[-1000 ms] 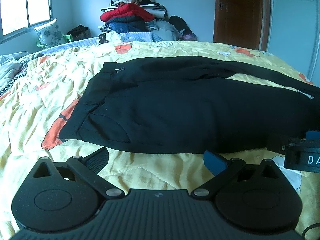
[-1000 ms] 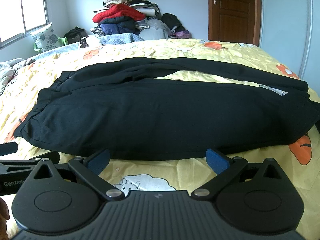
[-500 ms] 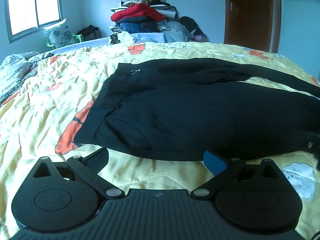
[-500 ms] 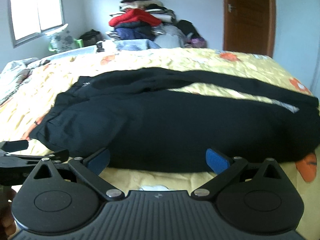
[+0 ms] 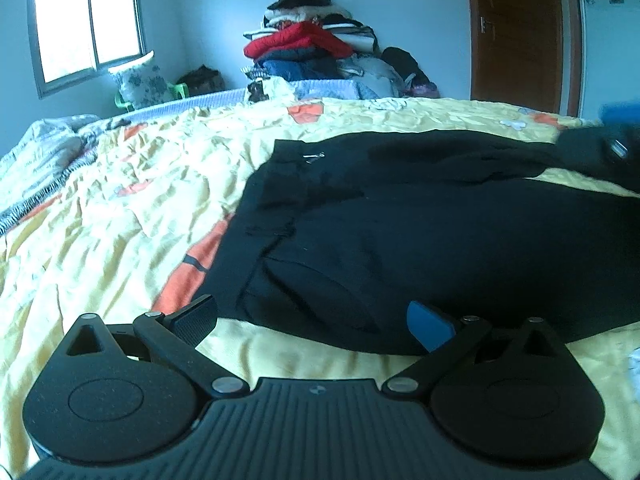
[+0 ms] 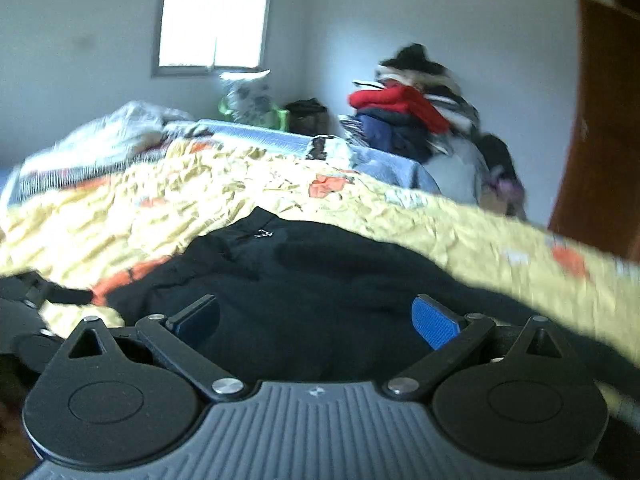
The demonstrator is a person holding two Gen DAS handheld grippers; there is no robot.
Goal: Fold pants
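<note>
Black pants spread flat on bed w/ yellow quilt, waistband twd 9 o'clock, legs running off twd 3 o'clock. Left gripper wide open, holding nothing, low over quilt at near hem of pants by waistband corner; blue pad just over fabric edge, dark pad over orange patch. Right gripper also wide open, empty, right above pants mid-section, both pads over black cloth; contact w/ cloth can't tell, view blurred. In left view, right gripper blurred at 3 o'clock edge, over far pant leg. Clothes pile at 12 o'clock beyond bed, window at 10 o'clock, brown door at 2 o'clock
</note>
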